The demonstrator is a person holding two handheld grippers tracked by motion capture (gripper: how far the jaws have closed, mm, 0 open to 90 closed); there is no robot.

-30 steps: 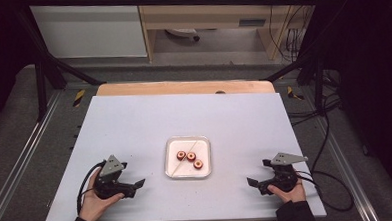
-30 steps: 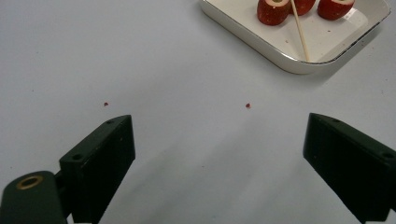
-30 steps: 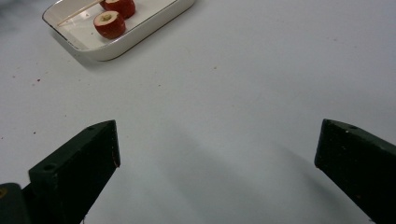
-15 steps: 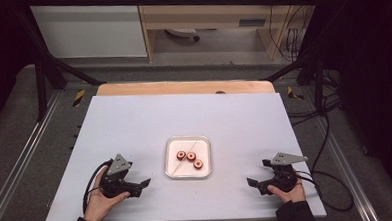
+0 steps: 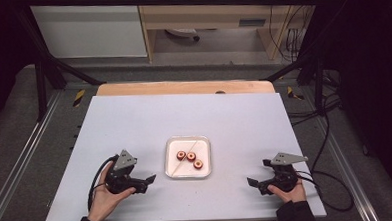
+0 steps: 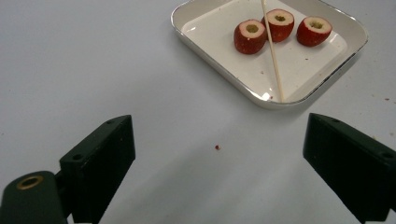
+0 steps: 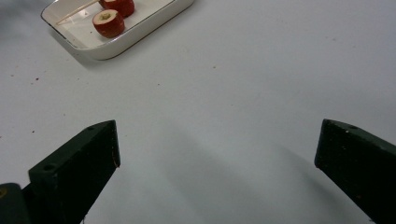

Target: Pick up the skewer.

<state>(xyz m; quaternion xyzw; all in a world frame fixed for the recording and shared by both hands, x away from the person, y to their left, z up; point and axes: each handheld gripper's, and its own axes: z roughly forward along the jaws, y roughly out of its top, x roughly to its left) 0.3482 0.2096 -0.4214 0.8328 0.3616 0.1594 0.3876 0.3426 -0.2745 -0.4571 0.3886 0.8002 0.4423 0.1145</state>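
left gripper [image 5: 146,181] agape — near tray [image 5: 172,172] edge | right gripper [image 5: 253,182] agape — apart

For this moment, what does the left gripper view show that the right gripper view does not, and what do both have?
Left gripper view: the whole white tray, three cored red fruit pieces in a row, and the wooden skewer reaching the tray's near rim. The left gripper has its jaws wide apart.

Right gripper view: part of the tray at the top left, with one full fruit piece, part of a second, and a short stretch of skewer. The right gripper has its jaws wide apart.

Both: the white table, the tray of fruit, and nothing between the jaws.
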